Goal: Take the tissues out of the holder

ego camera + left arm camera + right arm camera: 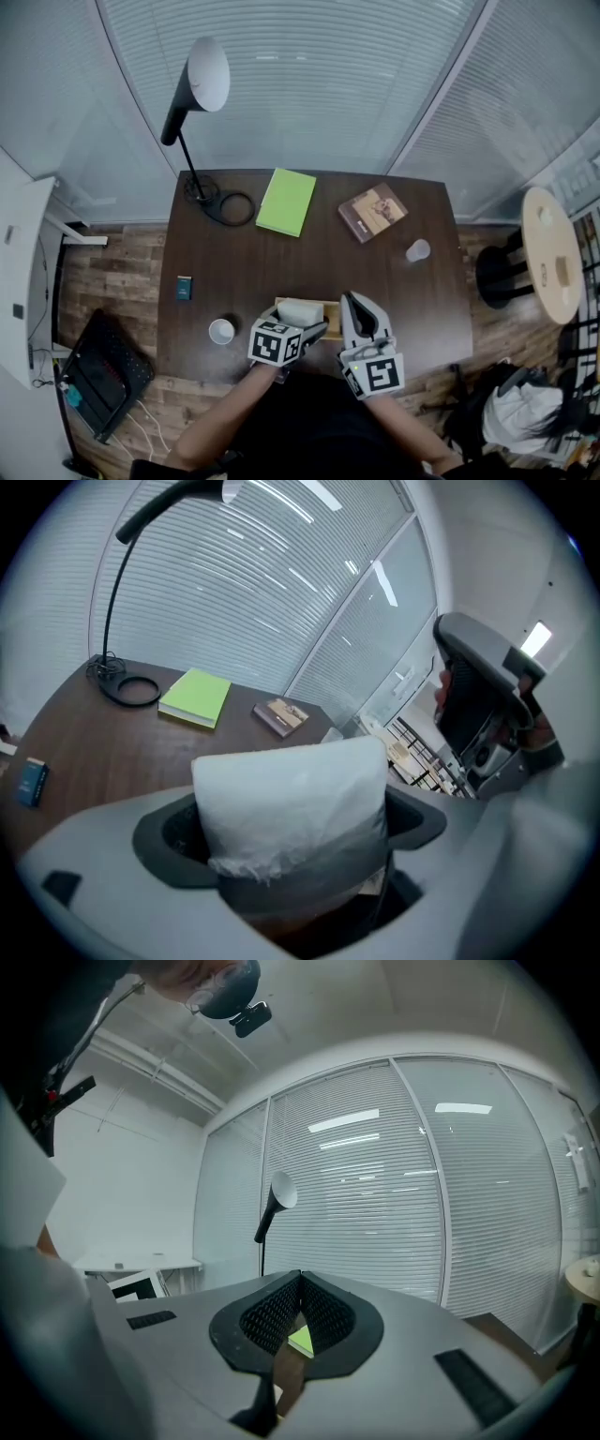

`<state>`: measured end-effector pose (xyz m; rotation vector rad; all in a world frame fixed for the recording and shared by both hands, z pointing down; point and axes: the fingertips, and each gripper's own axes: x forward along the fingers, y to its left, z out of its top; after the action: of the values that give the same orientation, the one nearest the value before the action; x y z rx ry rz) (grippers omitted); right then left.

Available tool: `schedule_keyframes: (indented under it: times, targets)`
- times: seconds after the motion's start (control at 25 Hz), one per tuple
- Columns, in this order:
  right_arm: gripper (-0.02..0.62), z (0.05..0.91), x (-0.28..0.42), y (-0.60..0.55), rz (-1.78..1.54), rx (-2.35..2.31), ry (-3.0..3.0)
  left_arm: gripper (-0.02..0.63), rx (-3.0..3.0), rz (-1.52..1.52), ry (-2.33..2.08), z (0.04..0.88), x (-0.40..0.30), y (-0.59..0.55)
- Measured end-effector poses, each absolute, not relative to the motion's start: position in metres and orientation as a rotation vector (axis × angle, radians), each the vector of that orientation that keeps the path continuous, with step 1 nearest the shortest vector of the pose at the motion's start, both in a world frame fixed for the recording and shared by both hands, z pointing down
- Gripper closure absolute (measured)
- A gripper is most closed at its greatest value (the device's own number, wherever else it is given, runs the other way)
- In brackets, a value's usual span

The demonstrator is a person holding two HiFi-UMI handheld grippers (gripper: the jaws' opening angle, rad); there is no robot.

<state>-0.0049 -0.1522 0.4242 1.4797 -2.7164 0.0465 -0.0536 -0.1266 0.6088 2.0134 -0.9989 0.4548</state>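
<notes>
**White tissue pack clamped above its wooden holder**

The left tongs [292, 841] grip the tissues [291, 785] across their width, at the table's [281, 267] near edge, apparently lifting them from the holder [331, 323]. The right tongs [300, 1283] rest alongside, closed and empty.

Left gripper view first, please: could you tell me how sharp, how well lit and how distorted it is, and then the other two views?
Left gripper view: the tissues loom large and slightly soft, the blinds bow, and ceiling lights glare off the glass. Right gripper view: black rounded corners and bright light streaks on the window. Head view: even light, a sharp table, curved blind lines.
</notes>
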Motion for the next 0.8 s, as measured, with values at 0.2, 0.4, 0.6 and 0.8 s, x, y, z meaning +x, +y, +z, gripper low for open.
schedule_keyframes:
  times: [0.2, 0.4, 0.6, 0.8]
  targets:
    - [0.586, 0.403, -0.013, -0.145, 0.103, 1.484, -2.746, 0.091, 1.984, 0.283, -1.038, 0.574, -0.069, -0.126]
    - [0.586, 0.394, -0.024, -0.133, 0.079, 1.474, -2.734, 0.091, 2.038, 0.173, -1.121, 0.537, -0.089, -0.124]
    - [0.586, 0.394, -0.034, -0.122, 0.069, 1.477, -2.699, 0.091, 2.101, 0.084, -1.279, 0.501, -0.118, -0.123]
    - [0.586, 0.392, -0.045, -0.105, 0.087, 1.477, -2.68, 0.091, 2.125, 0.011, -1.303, 0.482, -0.135, -0.116]
